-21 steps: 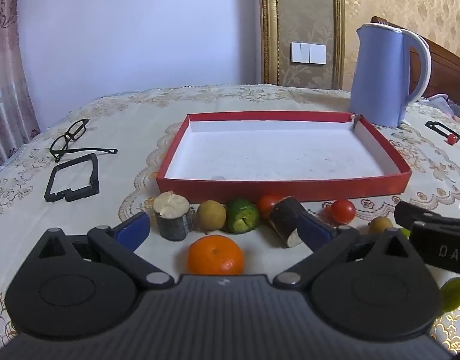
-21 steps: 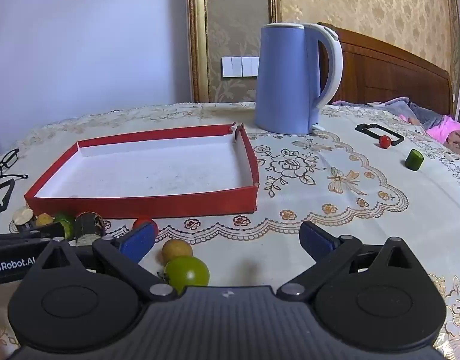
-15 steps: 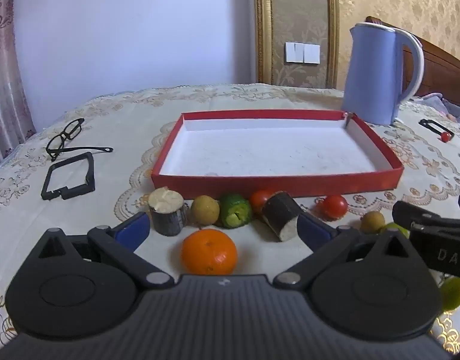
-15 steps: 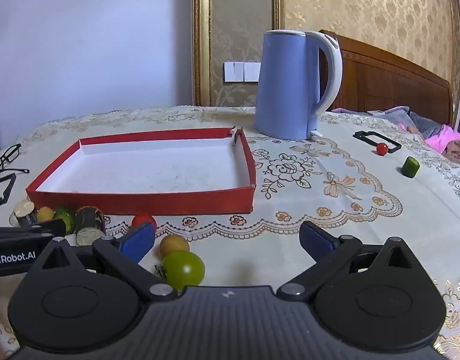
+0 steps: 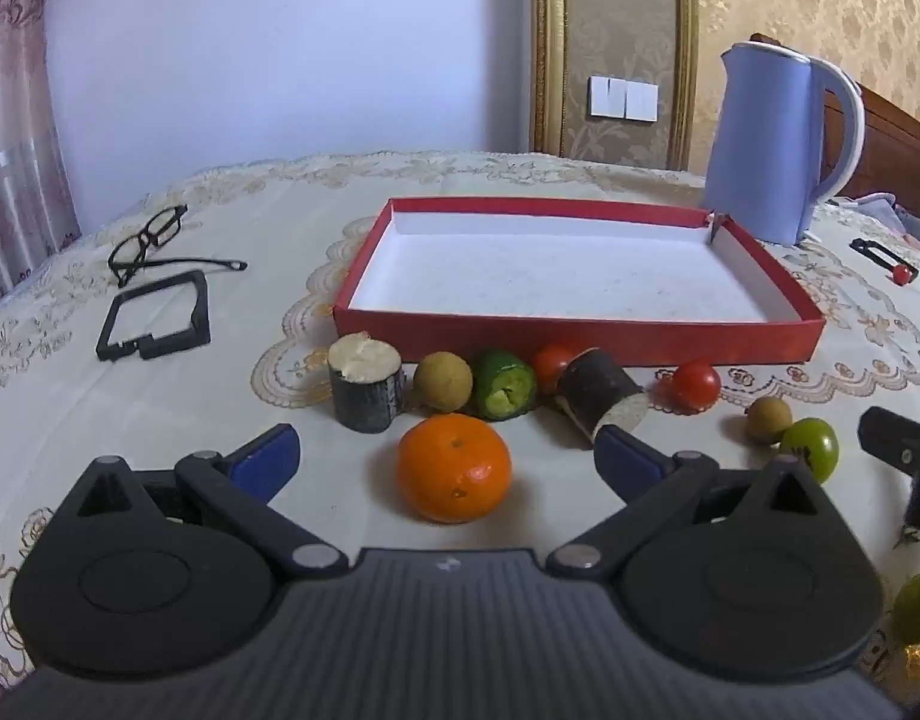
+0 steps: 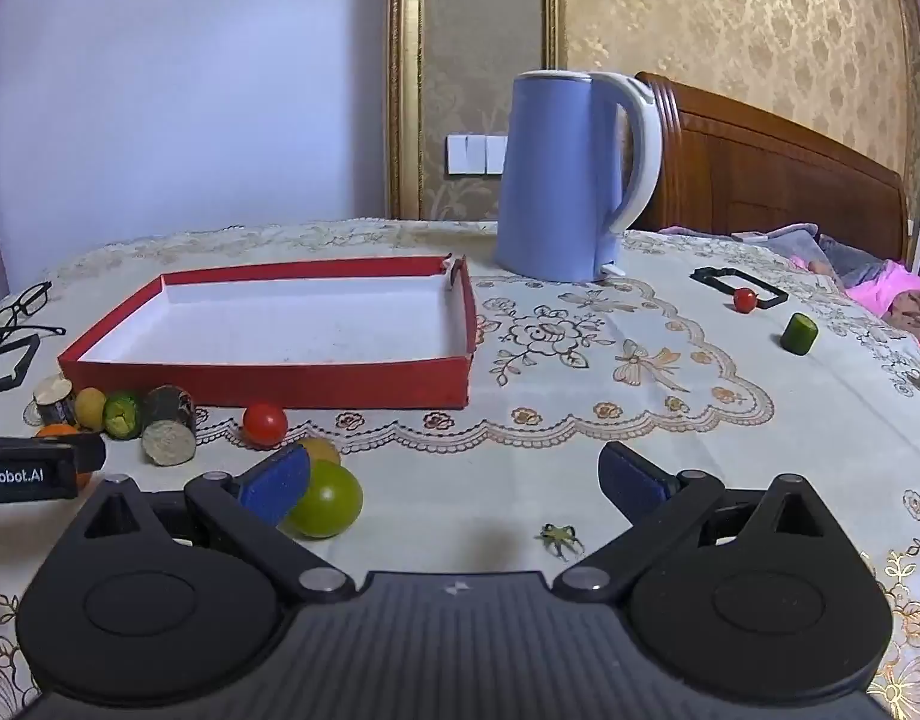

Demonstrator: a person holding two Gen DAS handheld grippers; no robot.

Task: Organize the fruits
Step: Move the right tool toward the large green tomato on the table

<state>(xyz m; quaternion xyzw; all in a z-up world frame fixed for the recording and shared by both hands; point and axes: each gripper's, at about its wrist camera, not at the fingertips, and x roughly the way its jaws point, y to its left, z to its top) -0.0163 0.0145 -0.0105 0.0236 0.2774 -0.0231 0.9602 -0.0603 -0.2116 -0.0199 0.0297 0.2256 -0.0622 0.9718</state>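
Fingers, left gripper [image 5: 445,457]: spread wide, orange [image 5: 454,468] between them, untouched.
Fingers, right gripper [image 6: 457,480]: spread, gripping nothing; green tomato [image 6: 327,499] beside its left finger.
Red tray [image 5: 580,336]: just behind the fruit row on the worktop.

A plain pale wall [image 5: 280,48] is seen behind the desk [image 6: 580,432], which is covered by a cream embroidered cloth. To its right, gold-patterned wallpaper [image 6: 730,18] is framed by a gilded moulding [image 5: 541,42], and a white double switch [image 5: 624,98] is mounted there. A pink curtain [image 5: 16,120] is hung at the left. A dark wooden headboard [image 6: 760,180] is seen at the right.
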